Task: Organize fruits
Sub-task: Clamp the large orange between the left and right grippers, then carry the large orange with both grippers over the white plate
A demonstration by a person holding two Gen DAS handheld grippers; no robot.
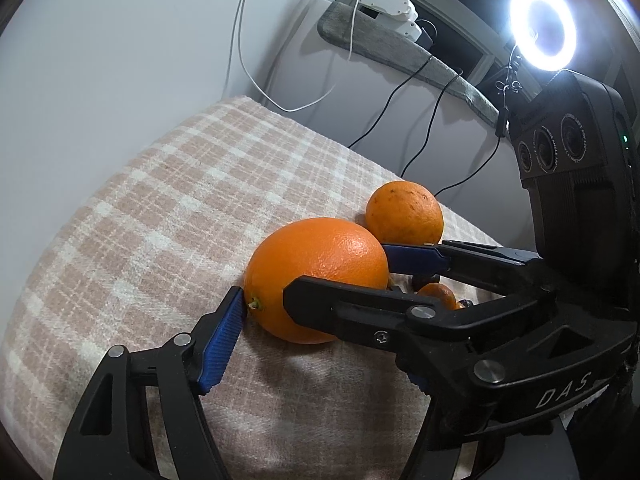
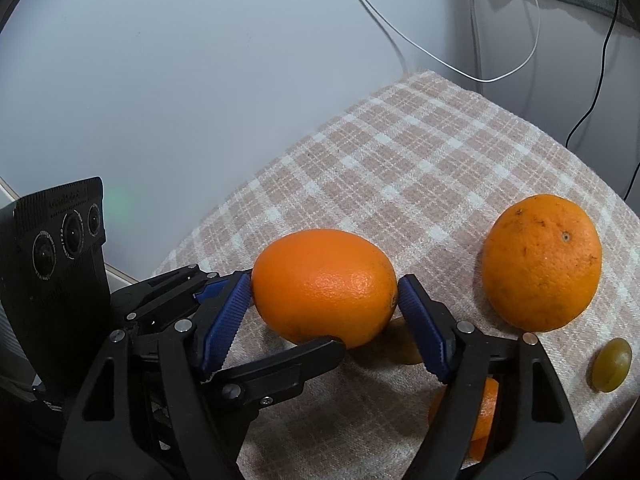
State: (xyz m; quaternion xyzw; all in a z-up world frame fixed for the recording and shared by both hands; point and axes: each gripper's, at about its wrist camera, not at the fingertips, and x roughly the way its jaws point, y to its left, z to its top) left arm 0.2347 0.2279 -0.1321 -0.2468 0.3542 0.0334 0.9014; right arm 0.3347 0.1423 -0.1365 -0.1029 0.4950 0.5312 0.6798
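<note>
1. Reaching in from the left, the left hand-held gripper (image 1: 320, 295) had one blue pad against the stem end of the big orange (image 1: 316, 272); its other finger was hidden behind the other tool, so I cannot tell whether it gripped the fruit or merely stood wide around it.
2. The big orange lay mid-scene over the checked cloth (image 1: 160, 220) on the worktop, between both tools.
3. The right hand-held gripper (image 2: 324, 300) held the big orange, one ribbed blue pad on each end of it.
4. A small orange fruit (image 2: 486, 410) sat on the cloth, partly hidden behind that gripper's right finger.
5. A speckled orange (image 2: 542, 264) stood further right on the cloth, apart from the big one.
6. A small green fruit (image 2: 611, 365) lay just in front of it, near the cloth's right edge.
</note>
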